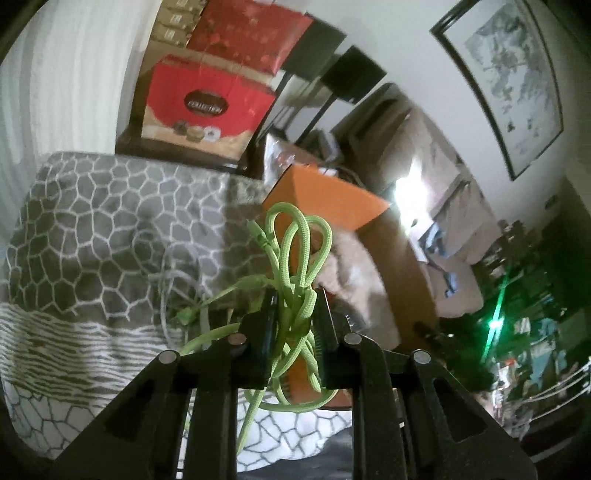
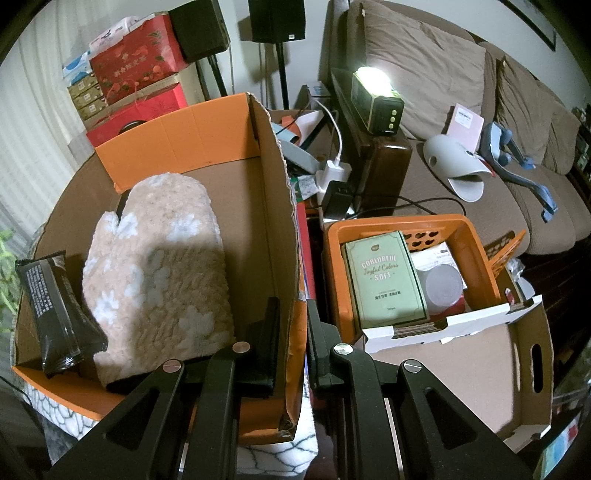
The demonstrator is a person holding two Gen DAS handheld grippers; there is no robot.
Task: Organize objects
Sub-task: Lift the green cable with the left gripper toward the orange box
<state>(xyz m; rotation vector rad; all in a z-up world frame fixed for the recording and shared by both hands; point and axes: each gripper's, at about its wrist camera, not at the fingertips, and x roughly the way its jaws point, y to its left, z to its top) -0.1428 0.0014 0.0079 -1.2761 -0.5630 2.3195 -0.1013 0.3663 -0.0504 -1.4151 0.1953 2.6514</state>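
Across the grey-and-white patterned blanket (image 1: 110,229): surface soft, printed with a cell-like web above and wavy stripes below; a pale grey cable (image 1: 173,291) lies loose on it.

Left gripper (image 1: 295,314): jaws nearly closed, pinching a tangled green braided cable (image 1: 291,258); loops stand up above the fingers, loose ends trail below, bundle held clear of the blanket. View blurred.

Orange cardboard box (image 2: 177,125): sits on the blanket, brown inside, walls upright, one torn edge. Contents: a pink fleece mitten with white flowers (image 2: 159,266), lying flat; a black snack packet (image 2: 55,310) beside it, leaning on the box's wall.

Right gripper (image 2: 291,332): jaws almost shut, clamped on the box's near side wall, one finger inside, one outside.

Orange plastic basket (image 2: 476,243): beside the box, holding a green carton lettered "SOFT" (image 2: 388,277) and a frosted plastic tub (image 2: 443,284). A shallow cardboard tray (image 2: 461,365) lies in front of it.

Room: brown sofa (image 2: 461,81) with cushions, bearing a grey slipper (image 2: 458,166), a pink booklet (image 2: 467,123) and a blue object I cannot identify. A lit lamp (image 2: 373,92) on a dark wooden stand. Red gift boxes (image 1: 207,107) stacked by a white curtain (image 1: 66,74); black speakers (image 2: 277,18) on stands; a framed picture (image 1: 513,85) on the wall.
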